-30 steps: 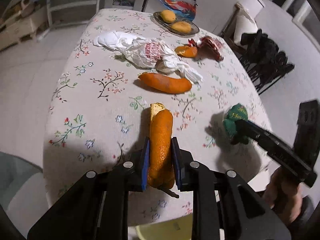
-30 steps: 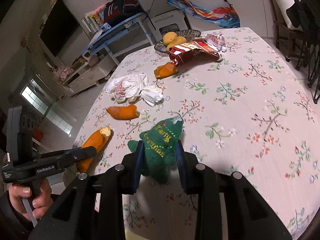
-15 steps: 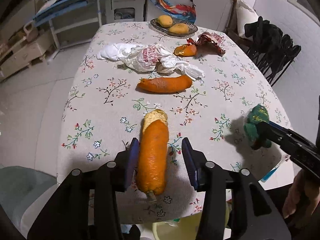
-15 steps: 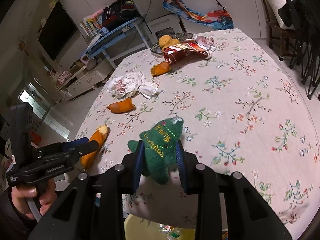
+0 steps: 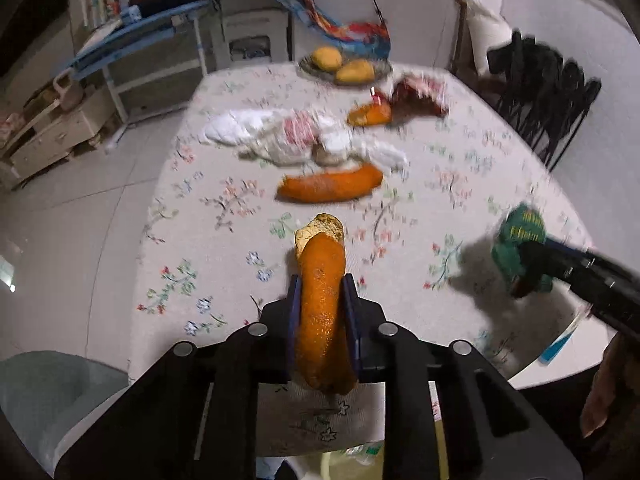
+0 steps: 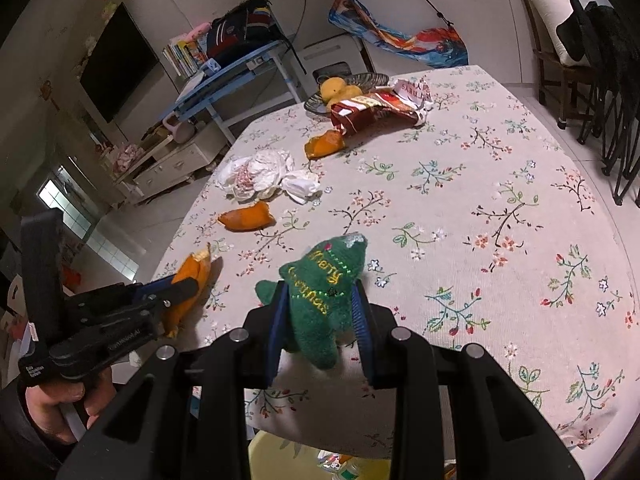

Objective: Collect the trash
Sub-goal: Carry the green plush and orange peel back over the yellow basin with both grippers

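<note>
A long orange peel (image 5: 320,320) with a pale torn end lies at the near edge of the floral table (image 5: 460,184). My left gripper (image 5: 322,288) is closing on it and both pads press its sides. The same peel (image 6: 192,272) and left gripper (image 6: 180,286) show at the left of the right wrist view. My right gripper (image 6: 320,292) is shut on a green plush Christmas tree (image 6: 328,268), held just over the table's near edge. In the left wrist view that green plush tree (image 5: 520,240) sits at the right.
A second peel (image 5: 330,188), a crumpled white bag (image 5: 296,136), a third peel (image 5: 368,114) and a red snack wrapper (image 5: 420,94) lie farther back. A plate of yellow fruit (image 6: 344,86) stands at the far edge. A yellow bin (image 6: 280,456) sits below the near edge. Dark chairs (image 5: 540,88) stand on the right.
The left jaws stood open around the peel half a second ago and have closed on it again. The left view has tilted upward. The right gripper still grips the plush tree.
</note>
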